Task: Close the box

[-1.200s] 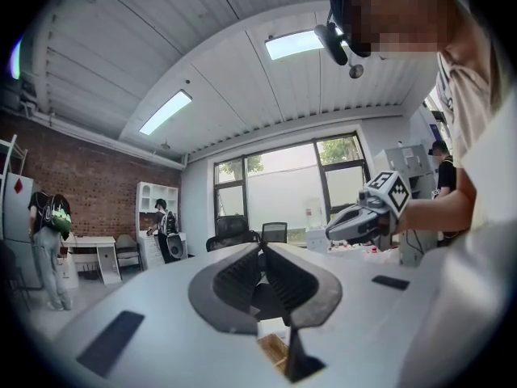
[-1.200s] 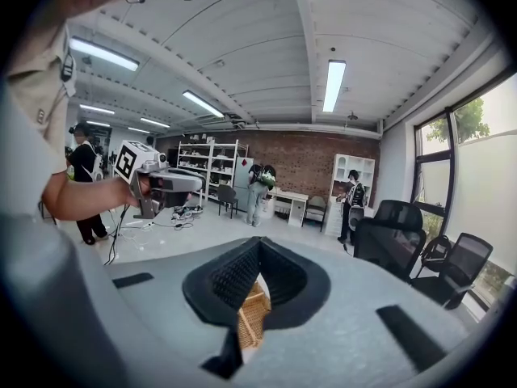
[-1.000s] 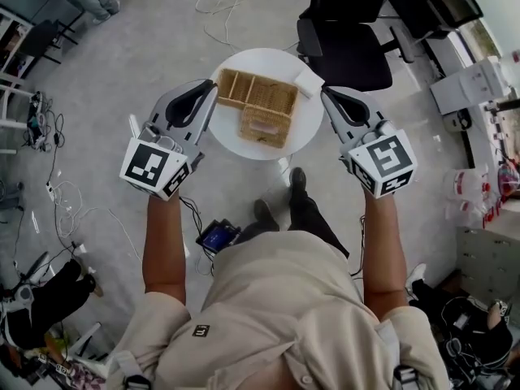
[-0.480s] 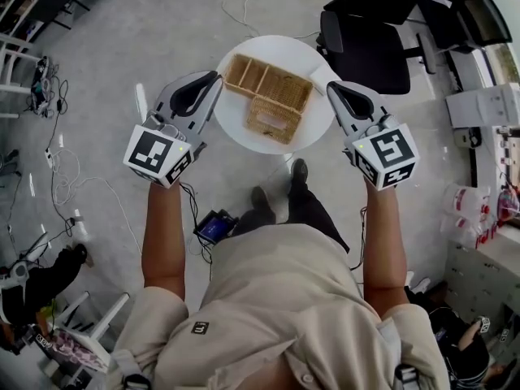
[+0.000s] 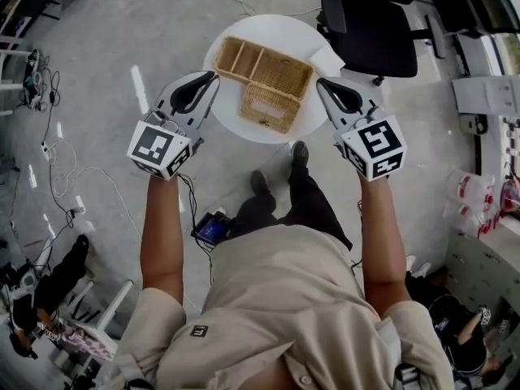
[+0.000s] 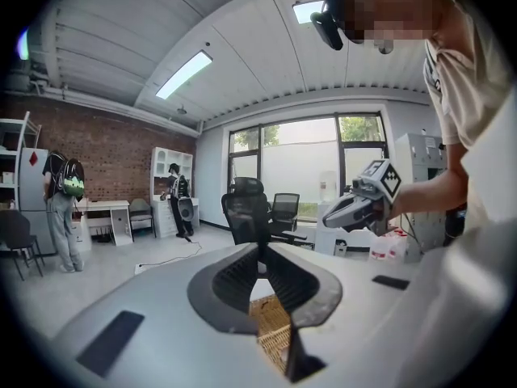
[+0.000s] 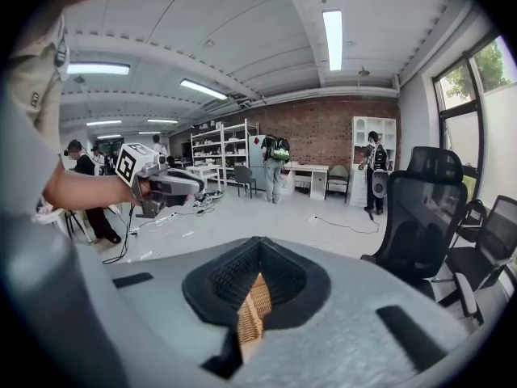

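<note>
I hold both forearms straight out in front of me, a fist round each handle and the marker cubes turned up toward my head. My left gripper [image 5: 213, 77] and my right gripper [image 5: 320, 84] angle inward, so each one's camera catches the other across the gap. Both pairs of jaws are pressed together at the tips and pinch nothing. The ribbed pads form a narrow V, and through each V only a strip of wicker shows from below. A second ago that strip was a small scrap at the bottom of the left gripper view, and now it fills more of the gap. The black office chair [image 5: 370, 23] has also swung in behind my left jaws. From my head, the grippers sit a little closer to the wicker than half a second ago. The box [image 5: 266, 84] lies open on the round white table [image 5: 227, 108], between my two grippers and just ahead of their tips. Its divided compartments face up on the far side. A smaller wicker panel, which looks like the lid, is folded out on the side toward me. Neither gripper touches the box.
</note>
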Motion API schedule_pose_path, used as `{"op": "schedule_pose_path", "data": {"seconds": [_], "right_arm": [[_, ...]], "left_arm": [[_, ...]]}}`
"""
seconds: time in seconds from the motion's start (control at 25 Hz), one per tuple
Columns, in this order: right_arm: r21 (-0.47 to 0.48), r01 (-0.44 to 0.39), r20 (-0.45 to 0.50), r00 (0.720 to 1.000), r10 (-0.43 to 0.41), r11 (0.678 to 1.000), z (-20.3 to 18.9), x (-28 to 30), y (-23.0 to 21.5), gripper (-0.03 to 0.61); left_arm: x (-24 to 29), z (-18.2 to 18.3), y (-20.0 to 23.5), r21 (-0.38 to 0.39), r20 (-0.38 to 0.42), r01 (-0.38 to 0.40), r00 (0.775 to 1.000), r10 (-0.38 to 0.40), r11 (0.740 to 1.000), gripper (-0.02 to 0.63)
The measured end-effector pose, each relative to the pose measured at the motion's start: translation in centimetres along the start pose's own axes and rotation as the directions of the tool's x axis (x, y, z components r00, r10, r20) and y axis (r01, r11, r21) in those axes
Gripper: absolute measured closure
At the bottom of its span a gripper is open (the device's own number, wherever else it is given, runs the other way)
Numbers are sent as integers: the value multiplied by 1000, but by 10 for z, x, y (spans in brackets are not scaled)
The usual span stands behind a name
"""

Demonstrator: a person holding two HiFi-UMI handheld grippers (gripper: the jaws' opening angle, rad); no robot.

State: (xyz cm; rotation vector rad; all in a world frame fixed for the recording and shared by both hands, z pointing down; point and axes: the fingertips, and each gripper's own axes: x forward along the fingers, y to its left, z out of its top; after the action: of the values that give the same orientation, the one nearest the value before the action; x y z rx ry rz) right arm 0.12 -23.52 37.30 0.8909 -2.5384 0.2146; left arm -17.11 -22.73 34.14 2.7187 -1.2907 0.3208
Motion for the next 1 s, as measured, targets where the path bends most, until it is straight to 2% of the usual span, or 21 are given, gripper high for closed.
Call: {"op": "schedule_pose_path", "data": {"seconds": [0.2, 0.56, 0.84, 1.0], "right_arm": [[35, -13, -38, 999, 14, 999, -33, 21, -6, 583], [80, -12, -107, 994, 21, 997, -98, 56, -4, 583], [126, -9, -170, 985, 30, 992, -163, 79, -2, 583], [144, -7, -205, 978, 37, 990, -195, 94, 12, 581]], "left_arm": [[17, -40, 7, -15, -61, 6, 998, -7, 1000, 583], [40, -121, 18, -48, -120, 39, 992, -45, 998, 581], [62, -195, 26, -66, -222, 42, 973, -56, 997, 581], [57, -238, 36, -75, -273, 34, 961, -54, 997, 581]]}}
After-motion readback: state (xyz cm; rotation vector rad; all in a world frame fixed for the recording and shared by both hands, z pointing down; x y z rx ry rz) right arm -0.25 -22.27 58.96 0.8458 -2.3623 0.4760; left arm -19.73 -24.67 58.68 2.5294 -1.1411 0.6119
